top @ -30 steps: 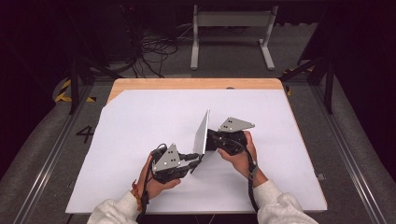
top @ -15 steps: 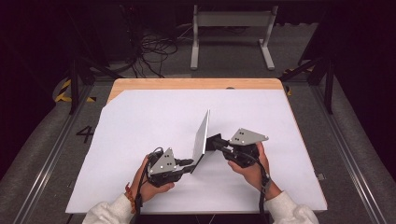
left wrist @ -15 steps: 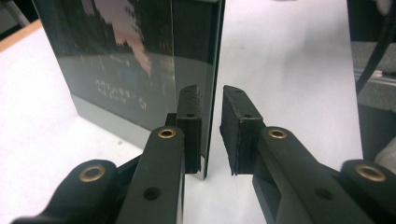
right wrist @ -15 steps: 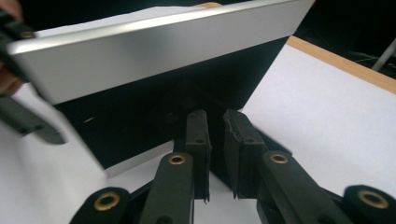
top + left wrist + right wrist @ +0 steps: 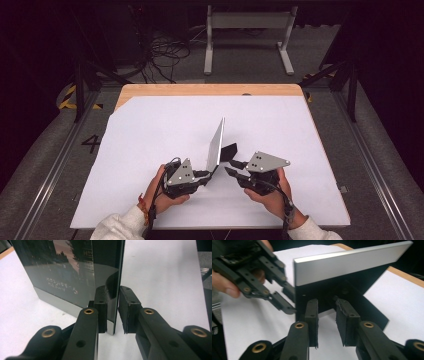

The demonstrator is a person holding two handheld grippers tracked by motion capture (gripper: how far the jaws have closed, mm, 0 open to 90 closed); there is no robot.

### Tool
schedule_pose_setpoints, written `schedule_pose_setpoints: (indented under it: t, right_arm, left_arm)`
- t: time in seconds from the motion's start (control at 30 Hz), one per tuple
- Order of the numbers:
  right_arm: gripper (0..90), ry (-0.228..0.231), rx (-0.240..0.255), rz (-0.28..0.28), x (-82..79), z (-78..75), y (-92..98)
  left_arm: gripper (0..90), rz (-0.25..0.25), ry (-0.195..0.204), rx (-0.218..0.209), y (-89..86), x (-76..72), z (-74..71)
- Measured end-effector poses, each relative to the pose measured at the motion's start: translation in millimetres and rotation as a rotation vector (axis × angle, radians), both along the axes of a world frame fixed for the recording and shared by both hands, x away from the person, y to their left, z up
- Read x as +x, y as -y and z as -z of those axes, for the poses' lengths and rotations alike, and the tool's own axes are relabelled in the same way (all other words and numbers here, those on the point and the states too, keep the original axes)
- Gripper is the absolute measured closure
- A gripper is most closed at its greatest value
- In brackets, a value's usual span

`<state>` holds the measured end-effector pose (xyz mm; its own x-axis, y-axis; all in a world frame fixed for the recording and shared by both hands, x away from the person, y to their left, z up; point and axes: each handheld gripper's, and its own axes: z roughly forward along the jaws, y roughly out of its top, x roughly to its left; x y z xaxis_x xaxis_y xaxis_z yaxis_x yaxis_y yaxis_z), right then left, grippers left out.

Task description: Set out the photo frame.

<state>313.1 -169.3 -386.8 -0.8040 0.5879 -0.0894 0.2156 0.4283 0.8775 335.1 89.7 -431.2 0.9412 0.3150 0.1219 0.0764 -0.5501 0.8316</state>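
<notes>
A silver-edged picture frame (image 5: 216, 145) with a dark glass front (image 5: 75, 272) stands upright on the white table sheet (image 5: 150, 130). A black back stand (image 5: 229, 151) is folded out behind it. My left gripper (image 5: 207, 173) is shut on the frame's lower near corner, with its pads (image 5: 101, 307) on either side of the pane. My right gripper (image 5: 231, 167) sits just right of the frame, apart from it. Its jaws have just been opening and nothing is between them. In the right gripper view the frame (image 5: 347, 262) and stand (image 5: 362, 305) lie beyond the gripper (image 5: 327, 320).
The white sheet covers a wooden table whose far edge (image 5: 200, 90) shows. Beyond it lie cables (image 5: 165, 55) and a metal stand (image 5: 247, 30) on the dark floor. Rails run along both sides of the table.
My right gripper has drawn back to the right, away from the frame's back, and its jaws have opened. The left gripper and the frame have stayed in place.
</notes>
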Motion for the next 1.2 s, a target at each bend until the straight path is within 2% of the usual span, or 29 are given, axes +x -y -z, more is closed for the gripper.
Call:
schedule_pose_setpoints:
  t: [0.27,0.33,0.37,0.5,0.63,0.8,0.9,1.2]
  right_arm:
    - [65.1,-0.008,0.007,-0.037,-4.5,1.4,-6.8]
    - [63.9,-0.011,0.013,-0.037,-4.7,1.3,-7.2]
    - [62.4,-0.010,0.013,-0.038,-5.0,0.5,-8.1]
    - [61.2,-0.014,0.019,-0.043,-5.1,-0.7,-8.9]
    - [60.2,-0.017,0.016,-0.025,-3.2,1.1,-11.9]
    - [60.3,-0.028,0.018,0.003,1.1,4.9,-11.0]
    - [59.2,-0.032,0.018,0.026,4.0,8.2,-10.4]
    - [58.1,-0.045,0.008,0.036,6.9,17.0,-12.2]
  left_arm:
    - [74.6,0.002,-0.012,-0.019,2.4,0.3,3.6]
    - [74.3,0.008,-0.016,-0.014,4.4,0.0,5.8]
    - [74.4,0.022,-0.016,0.006,7.2,-0.2,8.7]
    - [74.6,0.029,-0.020,0.012,10.8,-0.4,11.3]
    - [74.9,0.036,-0.030,0.023,14.6,0.8,15.6]
    - [74.9,0.030,-0.040,0.005,19.3,1.0,17.9]
    - [74.8,0.028,-0.049,0.014,23.3,2.3,21.3]
    - [74.4,0.033,-0.049,0.032,25.6,3.5,23.4]
